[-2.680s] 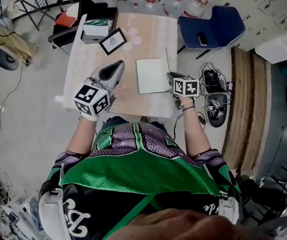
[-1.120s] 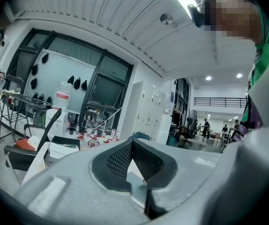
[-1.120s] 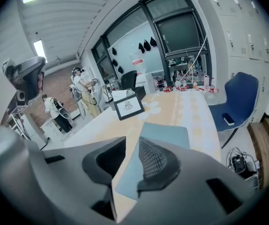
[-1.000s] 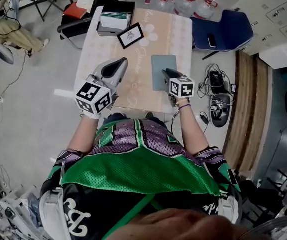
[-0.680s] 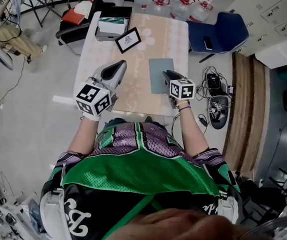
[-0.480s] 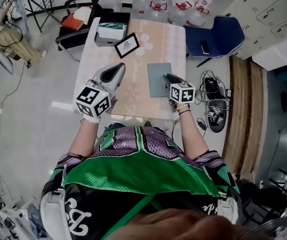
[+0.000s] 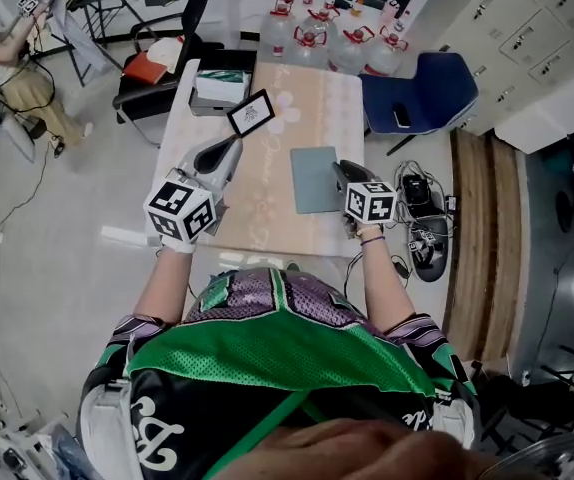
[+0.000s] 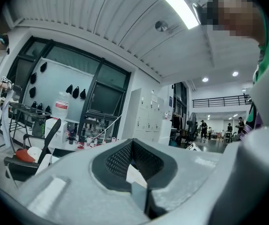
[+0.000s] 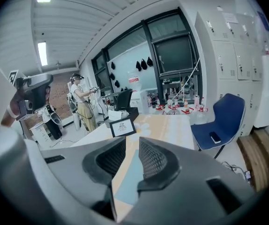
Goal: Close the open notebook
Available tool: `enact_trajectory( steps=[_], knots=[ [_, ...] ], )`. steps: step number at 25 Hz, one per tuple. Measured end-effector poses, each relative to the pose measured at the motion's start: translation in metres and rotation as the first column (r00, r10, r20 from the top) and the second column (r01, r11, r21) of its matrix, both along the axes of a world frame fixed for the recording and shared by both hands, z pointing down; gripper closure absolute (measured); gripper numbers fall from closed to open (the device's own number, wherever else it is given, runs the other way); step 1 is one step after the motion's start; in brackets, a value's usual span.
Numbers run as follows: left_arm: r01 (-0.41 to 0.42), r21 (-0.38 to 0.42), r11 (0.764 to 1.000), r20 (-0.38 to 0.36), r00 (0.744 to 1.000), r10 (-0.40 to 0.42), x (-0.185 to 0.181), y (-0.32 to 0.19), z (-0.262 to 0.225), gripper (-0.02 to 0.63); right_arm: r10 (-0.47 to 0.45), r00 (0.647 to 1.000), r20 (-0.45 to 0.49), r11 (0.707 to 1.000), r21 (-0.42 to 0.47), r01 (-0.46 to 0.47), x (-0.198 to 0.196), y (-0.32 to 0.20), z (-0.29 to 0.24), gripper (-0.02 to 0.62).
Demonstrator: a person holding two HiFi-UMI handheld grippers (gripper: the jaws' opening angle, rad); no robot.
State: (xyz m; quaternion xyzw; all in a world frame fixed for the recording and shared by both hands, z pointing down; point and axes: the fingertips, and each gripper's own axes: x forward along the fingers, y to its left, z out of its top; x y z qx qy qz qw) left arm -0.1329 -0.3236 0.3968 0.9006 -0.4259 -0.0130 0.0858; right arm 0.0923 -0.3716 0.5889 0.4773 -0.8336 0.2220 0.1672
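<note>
Our right gripper is hovering just beside the notebook's right edge, its jaws standing spread with nothing between them. Through the gap in the right gripper view we are seeing only the notebook's blue-grey cover and bare table, and the pads are not touching either. Our left gripper is hanging well apart from the notebook on its left side, jaws pressed together at the tips and pinching nothing.

The notebook itself is lying flat on the table, cover down, near the edge closest to us. Going by that, we are judging the closing as already done.

We are reading it as thin and light, with a cover that is stiff enough to swing as one sheet but would bend if pinched hard. The cover is looking smooth, so the whole book would probably slide under a sideways push rather than stay put. If it needs another touch, we are thinking of pressing down gently on the middle of the cover, or taking the free edge opposite the spine. Which edge that is, we cannot tell.

Beyond the notebook's far edge a small framed picture is standing, then a box, then water bottles. To the far right of it a blue chair is waiting.
</note>
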Motion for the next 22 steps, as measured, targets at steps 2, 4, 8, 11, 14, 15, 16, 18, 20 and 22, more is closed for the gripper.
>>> enact_trajectory(
  steps=[2, 4, 8, 11, 14, 15, 16, 18, 20, 22],
  knots=[
    [-0.002, 0.008, 1.0, 0.008, 1.0, 0.002, 0.0, -0.001, -0.003, 0.589, 0.003, 1.0, 0.004, 1.0, 0.017, -0.003, 0.002, 0.001, -0.01, 0.509],
    [-0.002, 0.016, 1.0, 0.026, 1.0, 0.002, -0.002, -0.003, -0.006, 0.589, 0.009, 1.0, 0.01, 0.999, 0.034, -0.009, 0.004, 0.001, -0.02, 0.509],
    [-0.004, 0.038, 0.999, 0.069, 0.998, 0.002, -0.002, -0.011, -0.012, 0.589, 0.028, 0.999, 0.026, 0.997, 0.067, -0.029, 0.013, 0.002, -0.04, 0.509],
    [0.003, 0.048, 0.999, 0.075, 0.997, -0.006, -0.004, -0.016, -0.018, 0.589, 0.048, 0.998, 0.048, 0.995, 0.089, -0.052, 0.017, 0.003, -0.056, 0.509],
    [0.011, 0.047, 0.999, 0.065, 0.998, -0.014, -0.008, -0.021, -0.021, 0.589, 0.063, 0.996, 0.063, 0.989, 0.128, -0.071, 0.018, 0.005, -0.077, 0.509],
    [0.011, 0.049, 0.999, 0.063, 0.998, -0.014, -0.008, -0.022, -0.023, 0.589, 0.067, 0.996, 0.065, 0.987, 0.144, -0.075, 0.018, 0.006, -0.085, 0.509],
    [0.01, 0.051, 0.999, 0.061, 0.998, -0.014, -0.008, -0.023, -0.025, 0.589, 0.07, 0.995, 0.066, 0.984, 0.159, -0.08, 0.018, 0.007, -0.093, 0.509],
    [0.008, 0.06, 0.998, 0.053, 0.999, -0.011, -0.008, -0.024, -0.031, 0.589, 0.073, 0.995, 0.07, 0.978, 0.191, -0.086, 0.017, 0.008, -0.109, 0.509],
    [0.004, 0.073, 0.997, 0.043, 0.999, -0.007, -0.007, -0.025, -0.037, 0.589, 0.076, 0.994, 0.08, 0.971, 0.223, -0.093, 0.018, 0.009, -0.125, 0.509],
    [-0.002, 0.087, 0.996, 0.037, 0.999, -0.002, -0.004, -0.025, -0.043, 0.589, 0.079, 0.993, 0.086, 0.962, 0.255, -0.099, 0.019, 0.01, -0.141, 0.509]
  ],
)
